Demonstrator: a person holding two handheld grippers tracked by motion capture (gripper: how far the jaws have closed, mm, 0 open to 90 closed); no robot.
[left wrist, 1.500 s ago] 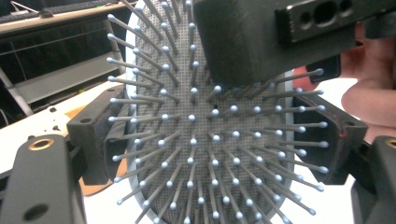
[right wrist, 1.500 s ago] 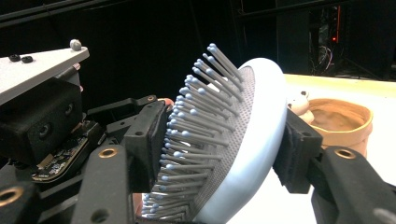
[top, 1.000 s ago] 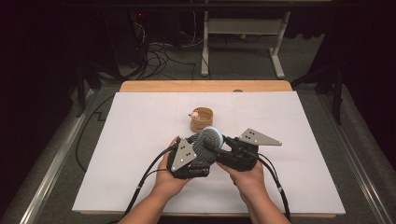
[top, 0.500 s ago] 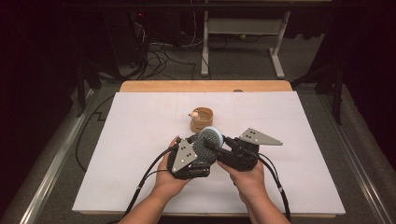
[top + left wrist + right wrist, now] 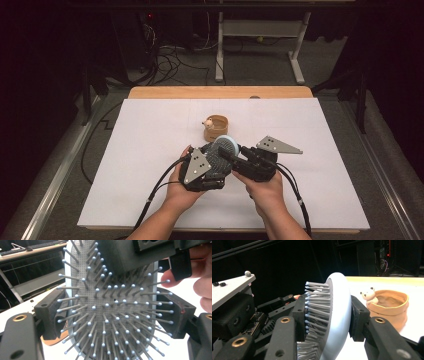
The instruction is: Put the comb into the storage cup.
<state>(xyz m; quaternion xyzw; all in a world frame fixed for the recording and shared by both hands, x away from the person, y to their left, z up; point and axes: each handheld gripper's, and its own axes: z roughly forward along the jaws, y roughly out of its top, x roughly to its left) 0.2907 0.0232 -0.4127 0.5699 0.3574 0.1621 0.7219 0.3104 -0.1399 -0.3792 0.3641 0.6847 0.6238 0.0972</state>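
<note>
A pale blue hairbrush (image 5: 226,146) with grey ball-tipped bristles is held up over the white table top (image 5: 140,150), between both grippers. My left gripper (image 5: 216,159) is shut on the brush head's two side edges; in the left gripper view the hairbrush (image 5: 112,302) faces the camera bristles first. My right gripper (image 5: 227,154) is shut across the head, one jaw on the bristles and one on the smooth back of the hairbrush (image 5: 338,312). The handle is hidden.
A tan pouch-shaped cup (image 5: 216,129) with a small cream bear figure (image 5: 208,122) on its rim stands just beyond the grippers, and shows as the cup (image 5: 390,306) in the right gripper view. Cables trail from both grippers toward the table's near edge.
</note>
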